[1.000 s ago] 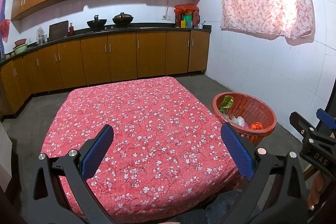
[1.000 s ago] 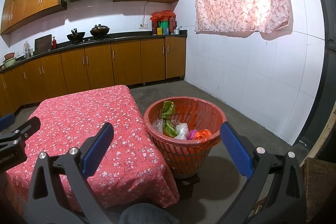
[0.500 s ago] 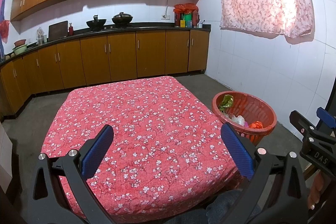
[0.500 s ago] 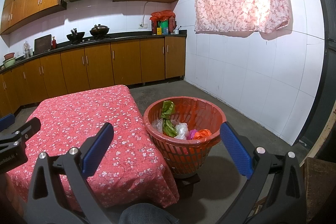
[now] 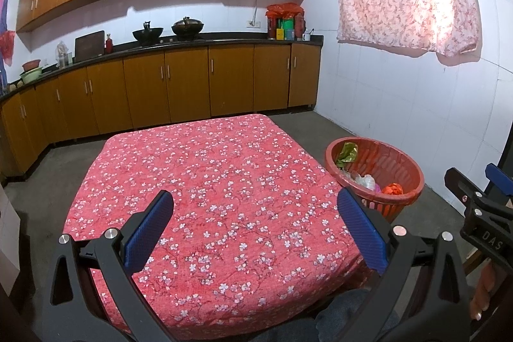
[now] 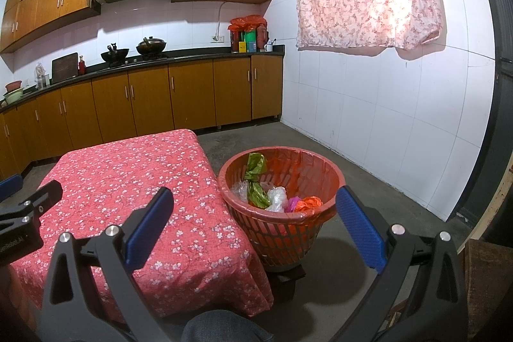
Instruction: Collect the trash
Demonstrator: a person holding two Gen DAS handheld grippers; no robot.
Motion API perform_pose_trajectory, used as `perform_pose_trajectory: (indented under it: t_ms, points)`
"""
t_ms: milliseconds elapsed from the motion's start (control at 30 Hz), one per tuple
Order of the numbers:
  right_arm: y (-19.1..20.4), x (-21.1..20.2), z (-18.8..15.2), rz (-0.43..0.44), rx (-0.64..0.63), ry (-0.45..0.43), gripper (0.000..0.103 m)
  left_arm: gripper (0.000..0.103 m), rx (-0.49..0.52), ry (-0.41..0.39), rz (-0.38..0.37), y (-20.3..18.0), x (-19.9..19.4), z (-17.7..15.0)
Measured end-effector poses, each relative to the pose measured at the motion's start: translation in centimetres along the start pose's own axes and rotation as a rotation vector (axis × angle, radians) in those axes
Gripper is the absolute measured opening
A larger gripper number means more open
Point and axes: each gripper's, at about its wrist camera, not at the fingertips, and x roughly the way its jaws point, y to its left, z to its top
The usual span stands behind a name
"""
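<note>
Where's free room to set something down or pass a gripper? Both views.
The whole floral tablecloth top shows bare, from the cabinet-side edge to the near edge by the open left gripper. The floor between basket and tiled wall is open too. Crowded: the basket's inside, with trash. Its rim sits close beside the table corner, below the open right gripper.

White letters "DAS" are seen on the black body of the right gripper (image 5: 490, 213), at four o'clock in the left wrist view. A partly cut-off white word ending in "Robot.AI" is printed on the left gripper (image 6: 22, 213), at nine o'clock in the right wrist view.
</note>
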Motion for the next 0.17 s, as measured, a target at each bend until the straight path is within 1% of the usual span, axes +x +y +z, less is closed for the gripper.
perform_pose_trajectory:
  t_ms: [167]
  points:
    - [0.01, 0.0, -0.06, 0.001, 0.0, 0.001, 0.099, 0.101, -0.003, 0.003, -0.002, 0.09, -0.01, 0.07]
